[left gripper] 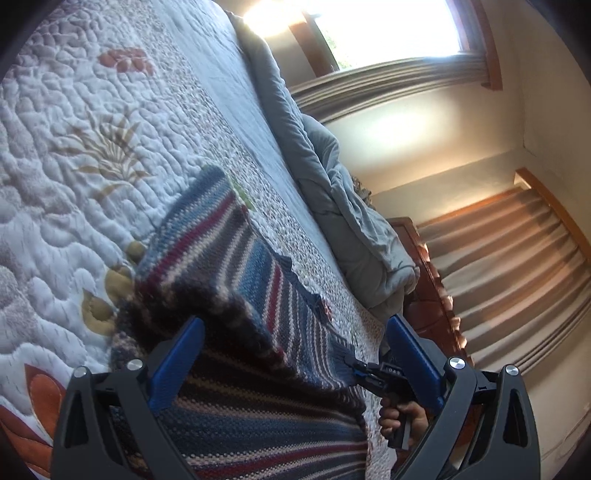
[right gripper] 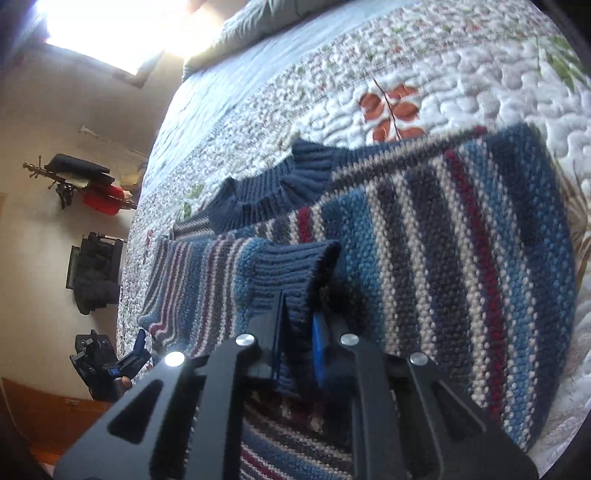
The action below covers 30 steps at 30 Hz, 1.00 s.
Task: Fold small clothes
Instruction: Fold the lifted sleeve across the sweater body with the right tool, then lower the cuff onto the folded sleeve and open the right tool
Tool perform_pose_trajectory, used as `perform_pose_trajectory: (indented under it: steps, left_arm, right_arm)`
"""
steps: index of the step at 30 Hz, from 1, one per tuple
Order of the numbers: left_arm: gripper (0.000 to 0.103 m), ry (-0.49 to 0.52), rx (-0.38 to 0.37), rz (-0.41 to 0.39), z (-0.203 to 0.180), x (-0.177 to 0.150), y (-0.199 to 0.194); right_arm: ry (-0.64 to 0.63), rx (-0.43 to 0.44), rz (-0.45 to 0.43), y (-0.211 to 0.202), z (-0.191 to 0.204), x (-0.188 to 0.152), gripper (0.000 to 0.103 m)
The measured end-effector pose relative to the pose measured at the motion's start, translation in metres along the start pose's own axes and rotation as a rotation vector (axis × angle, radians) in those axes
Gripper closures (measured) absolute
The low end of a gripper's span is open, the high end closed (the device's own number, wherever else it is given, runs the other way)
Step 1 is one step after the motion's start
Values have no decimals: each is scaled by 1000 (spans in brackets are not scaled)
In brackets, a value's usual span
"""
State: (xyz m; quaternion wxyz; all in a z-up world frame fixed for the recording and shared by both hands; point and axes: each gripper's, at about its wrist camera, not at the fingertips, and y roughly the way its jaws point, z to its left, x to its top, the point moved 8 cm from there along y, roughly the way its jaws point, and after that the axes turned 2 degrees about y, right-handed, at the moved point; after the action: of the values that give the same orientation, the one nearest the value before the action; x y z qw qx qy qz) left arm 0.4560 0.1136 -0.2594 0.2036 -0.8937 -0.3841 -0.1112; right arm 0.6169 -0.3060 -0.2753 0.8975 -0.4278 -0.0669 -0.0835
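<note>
A small striped knit sweater [left gripper: 236, 295] in blue, maroon and cream lies on the quilted bedspread [left gripper: 74, 122]. My left gripper [left gripper: 295, 332] is open above the sweater's body, its blue pads wide apart. In the left wrist view my right gripper [left gripper: 360, 369] pinches the sweater's edge. In the right wrist view my right gripper [right gripper: 299, 325] is shut on the ribbed blue sleeve cuff [right gripper: 295, 269], holding the sleeve over the sweater body [right gripper: 461, 266]. The ribbed collar [right gripper: 273, 188] lies behind. My left gripper [right gripper: 129, 360] shows small and open at the lower left.
A grey duvet [left gripper: 332, 192] is bunched along the far side of the bed. A wooden bed frame [left gripper: 428, 288], curtains [left gripper: 517, 280] and a bright window [left gripper: 388, 29] lie beyond. Clothes hang on wall hooks [right gripper: 92, 184].
</note>
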Motion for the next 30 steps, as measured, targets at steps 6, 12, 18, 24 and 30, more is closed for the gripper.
perform_pose_trajectory:
  steps: [6, 12, 18, 24, 30]
  left_arm:
    - [4, -37, -34, 8, -1, 4, 2]
    - [4, -41, -27, 19, 1, 4, 5]
    - [4, 22, 16, 53, -7, -2, 15]
    - [4, 303, 318, 58, -20, -12, 26]
    - [4, 572, 493, 86, -45, -35, 38]
  right_arm:
    - [-22, -8, -37, -14, 3, 15, 92]
    - [-29, -18, -66, -30, -2, 27, 92]
    - [-27, -35, -74, -42, -12, 32, 92]
    - [-12, -53, -76, -41, -21, 34, 92]
    - [-9, -76, -73, -33, -24, 29, 92]
